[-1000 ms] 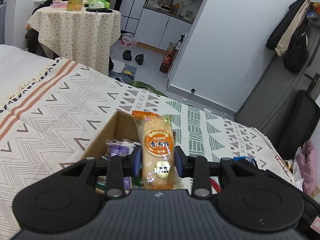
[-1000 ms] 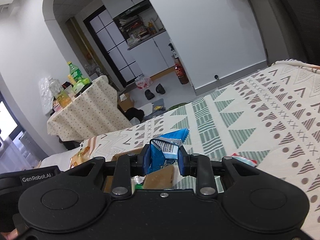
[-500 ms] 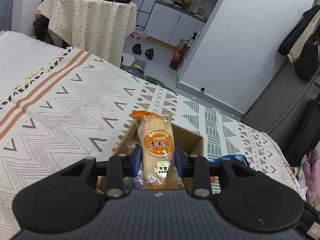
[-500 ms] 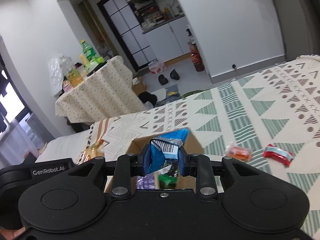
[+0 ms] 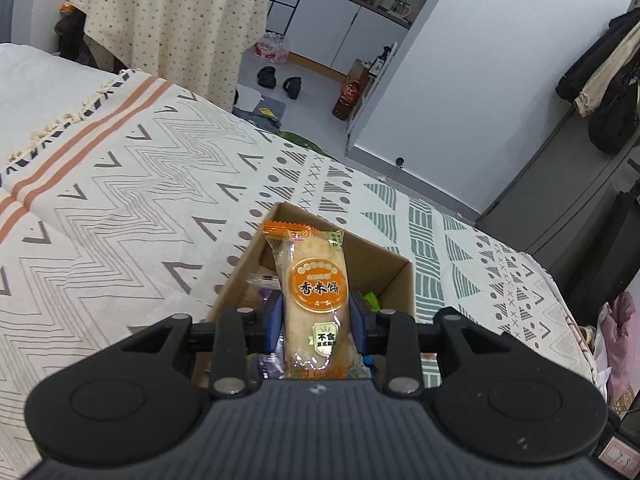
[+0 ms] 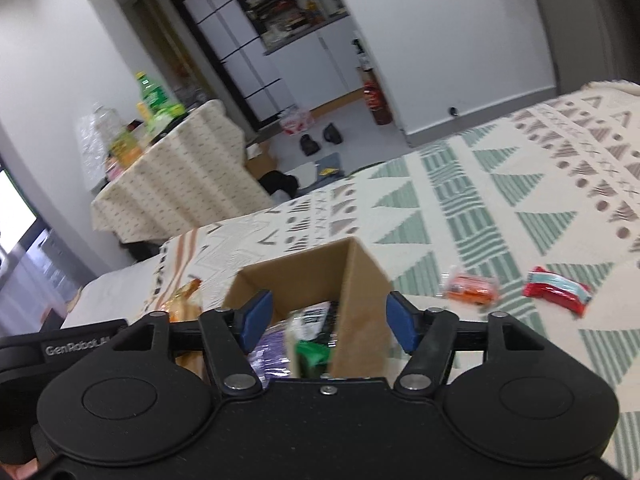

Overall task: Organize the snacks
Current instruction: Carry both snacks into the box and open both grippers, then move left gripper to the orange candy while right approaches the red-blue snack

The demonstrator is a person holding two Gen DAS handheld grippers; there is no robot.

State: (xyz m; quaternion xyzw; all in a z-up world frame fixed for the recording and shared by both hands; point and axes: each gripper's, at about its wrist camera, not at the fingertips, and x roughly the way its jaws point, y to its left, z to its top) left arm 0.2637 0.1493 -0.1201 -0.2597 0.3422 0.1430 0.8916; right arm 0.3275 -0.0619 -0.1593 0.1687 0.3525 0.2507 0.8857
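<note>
My left gripper (image 5: pixel 316 312) is shut on an upright rice cracker packet (image 5: pixel 314 292) with an orange label, held over the open cardboard box (image 5: pixel 384 264) on the bed. My right gripper (image 6: pixel 328 316) is open above the same box (image 6: pixel 304 276), nothing between its blue pads (image 6: pixel 256 314). Several wrapped snacks lie inside the box: purple (image 6: pixel 268 354), green (image 6: pixel 314 354) and a black-and-white one (image 6: pixel 314 316). An orange snack (image 6: pixel 470 288) and a red snack (image 6: pixel 558 290) lie on the blanket right of the box. The blue packet is not visible.
The bed carries a patterned blanket (image 5: pixel 120 184). Beyond it stands a table with a dotted cloth (image 5: pixel 176 20) bearing bottles (image 6: pixel 154 98). Shoes (image 5: pixel 280 80) and a dark bottle (image 5: pixel 348 100) sit on the floor. Another orange packet (image 6: pixel 186 300) shows left of the box.
My right gripper has opened and the blue packet it held is gone from between the pads. My left gripper has moved further over the box, still holding the rice cracker packet.
</note>
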